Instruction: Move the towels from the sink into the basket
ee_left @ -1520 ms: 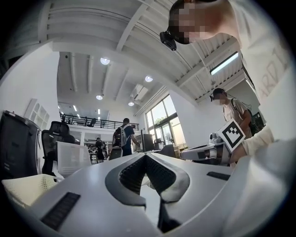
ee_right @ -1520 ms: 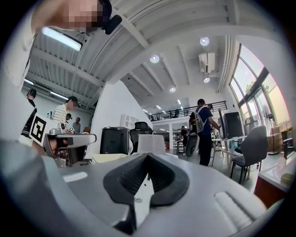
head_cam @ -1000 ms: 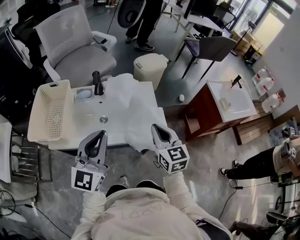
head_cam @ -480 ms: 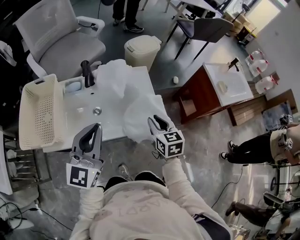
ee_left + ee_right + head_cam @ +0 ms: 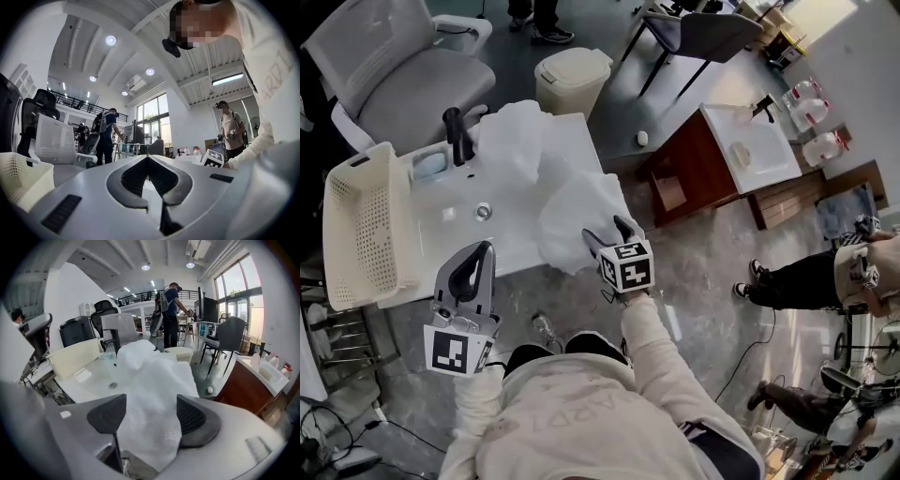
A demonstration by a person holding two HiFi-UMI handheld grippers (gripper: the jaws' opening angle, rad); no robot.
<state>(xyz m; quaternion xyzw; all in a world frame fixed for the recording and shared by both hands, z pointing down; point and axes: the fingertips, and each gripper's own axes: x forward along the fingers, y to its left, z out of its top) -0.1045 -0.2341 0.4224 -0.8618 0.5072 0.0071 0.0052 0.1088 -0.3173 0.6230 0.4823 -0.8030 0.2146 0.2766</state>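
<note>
Right gripper (image 5: 607,232): jaws just opened wide, crumpled white towel (image 5: 577,211) loose between them, draped over white sink's (image 5: 450,214) front-right corner. Left gripper (image 5: 484,247) closed, empty. Cream perforated plastic basket (image 5: 356,234), left edge, looks empty; whole transfer left.

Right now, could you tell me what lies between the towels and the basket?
Between the towels and the basket lies the white sink basin with its drain, seen in the head view.

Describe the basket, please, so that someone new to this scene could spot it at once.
Start from the white sink counter in the middle of the head view and look to its left end. The basket there is a cream rectangular tub with perforated walls, open-topped and empty, unlike the lidded cream bin beyond the counter.
</note>
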